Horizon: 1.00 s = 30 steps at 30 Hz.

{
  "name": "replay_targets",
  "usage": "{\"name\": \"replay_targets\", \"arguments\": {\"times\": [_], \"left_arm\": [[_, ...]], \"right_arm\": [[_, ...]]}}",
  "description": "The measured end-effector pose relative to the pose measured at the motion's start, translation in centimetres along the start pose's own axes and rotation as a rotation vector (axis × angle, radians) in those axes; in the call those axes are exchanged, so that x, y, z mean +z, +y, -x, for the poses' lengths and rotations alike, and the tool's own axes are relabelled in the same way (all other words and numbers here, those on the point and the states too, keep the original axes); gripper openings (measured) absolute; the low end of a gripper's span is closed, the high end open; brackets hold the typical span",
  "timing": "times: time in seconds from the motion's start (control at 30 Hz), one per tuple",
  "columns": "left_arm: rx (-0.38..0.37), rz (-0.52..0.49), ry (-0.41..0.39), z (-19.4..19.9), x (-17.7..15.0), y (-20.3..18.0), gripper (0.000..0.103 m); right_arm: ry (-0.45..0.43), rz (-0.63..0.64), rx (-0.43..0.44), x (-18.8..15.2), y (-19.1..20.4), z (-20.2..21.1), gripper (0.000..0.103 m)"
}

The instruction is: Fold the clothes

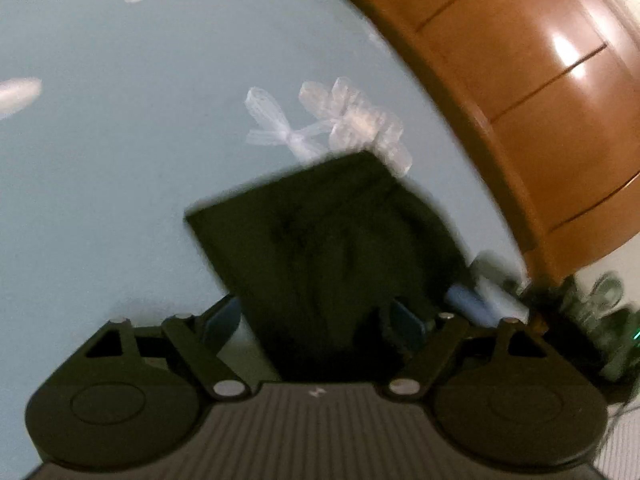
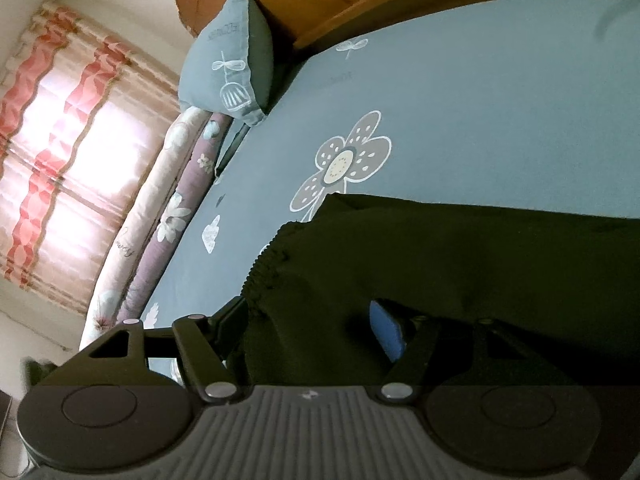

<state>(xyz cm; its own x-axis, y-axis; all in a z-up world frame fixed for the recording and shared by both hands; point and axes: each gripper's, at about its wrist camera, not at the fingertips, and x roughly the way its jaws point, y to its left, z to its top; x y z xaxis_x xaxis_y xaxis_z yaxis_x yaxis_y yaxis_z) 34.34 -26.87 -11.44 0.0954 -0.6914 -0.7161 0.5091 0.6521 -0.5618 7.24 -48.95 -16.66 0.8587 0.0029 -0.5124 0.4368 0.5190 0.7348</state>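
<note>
A black garment (image 1: 320,232) lies on the blue flower-print bed sheet (image 1: 100,200), blurred in the left wrist view. Its near end runs in between the fingers of my left gripper (image 1: 314,320), whose blue pads (image 1: 222,320) stand wide apart, so it is open. In the right wrist view the same garment (image 2: 460,248) shows a gathered elastic waistband (image 2: 264,264). The cloth drapes between the fingers of my right gripper (image 2: 308,320), which is open too. One blue pad (image 2: 384,328) shows and the other finger is partly hidden by cloth.
A wooden headboard (image 1: 540,100) borders the sheet (image 2: 480,100). A blue pillow (image 2: 232,64) stands against the headboard (image 2: 320,0), and a rolled floral quilt (image 2: 168,208) lines the bed's side below a red-striped curtain (image 2: 60,152). Blurred clutter (image 1: 592,312) sits beside the bed.
</note>
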Motion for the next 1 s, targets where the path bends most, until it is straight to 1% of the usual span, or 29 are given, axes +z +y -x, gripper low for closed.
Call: {"name": "replay_targets", "arguments": {"times": [0.03,0.1,0.17,0.23,0.3,0.37,0.4,0.47,0.6,0.7,0.73,0.77,0.83,0.93,0.97,1.0], "left_arm": [[-0.004,-0.013,-0.018,0.5,1.1,-0.9,0.083],[-0.006,-0.048,-0.038,1.0,3.6,-3.0,0.083],[0.008,-0.109,-0.034,-0.1,5.7,-5.5,0.083],[-0.004,-0.165,0.003,-1.9,7.4,-7.6,0.084],[-0.020,-0.211,0.070,-4.5,8.6,-9.2,0.084],[-0.018,-0.218,0.153,-7.1,9.6,-9.7,0.084],[-0.012,-0.213,0.185,-8.8,9.9,-9.8,0.084],[-0.003,-0.208,0.228,-11.1,10.0,-9.8,0.084],[-0.013,-0.196,0.268,-13.0,9.6,-8.8,0.084],[0.032,-0.192,0.263,-15.6,9.9,-8.0,0.084],[0.023,-0.194,0.258,-16.1,9.9,-8.0,0.091],[0.006,-0.200,0.241,-16.1,10.0,-8.1,0.092],[0.017,-0.194,0.207,-16.2,10.1,-8.0,0.092],[0.042,-0.196,0.168,-15.6,10.0,-8.7,0.090],[0.043,-0.210,0.155,-15.1,10.0,-9.1,0.090],[0.028,-0.213,0.146,-14.5,10.0,-9.5,0.090]], "right_arm": [[-0.003,0.025,-0.009,-0.2,0.3,0.1,0.072],[-0.018,0.114,-0.043,-1.1,1.5,0.1,0.072],[-0.051,0.234,-0.101,-2.4,3.3,0.0,0.072],[-0.081,0.348,-0.149,-4.0,5.1,-0.2,0.072],[-0.080,0.435,-0.159,-5.4,6.3,-0.8,0.072],[-0.070,0.511,-0.160,-6.5,7.3,-1.3,0.072],[-0.066,0.523,-0.155,-6.6,7.3,-1.5,0.072],[-0.077,0.494,-0.148,-6.0,6.8,-1.5,0.072],[-0.066,0.420,-0.147,-4.4,5.3,-1.6,0.072],[-0.074,0.400,-0.149,-3.7,4.6,-1.4,0.072],[-0.080,0.400,-0.150,-3.5,4.5,-1.3,0.073],[-0.086,0.395,-0.151,-3.3,4.3,-1.2,0.074],[-0.087,0.370,-0.142,-2.9,4.0,-1.1,0.076],[-0.077,0.358,-0.133,-2.9,3.9,-1.1,0.076],[-0.079,0.365,-0.135,-3.1,3.9,-1.0,0.076],[-0.082,0.370,-0.136,-3.2,4.0,-0.9,0.076]]}}
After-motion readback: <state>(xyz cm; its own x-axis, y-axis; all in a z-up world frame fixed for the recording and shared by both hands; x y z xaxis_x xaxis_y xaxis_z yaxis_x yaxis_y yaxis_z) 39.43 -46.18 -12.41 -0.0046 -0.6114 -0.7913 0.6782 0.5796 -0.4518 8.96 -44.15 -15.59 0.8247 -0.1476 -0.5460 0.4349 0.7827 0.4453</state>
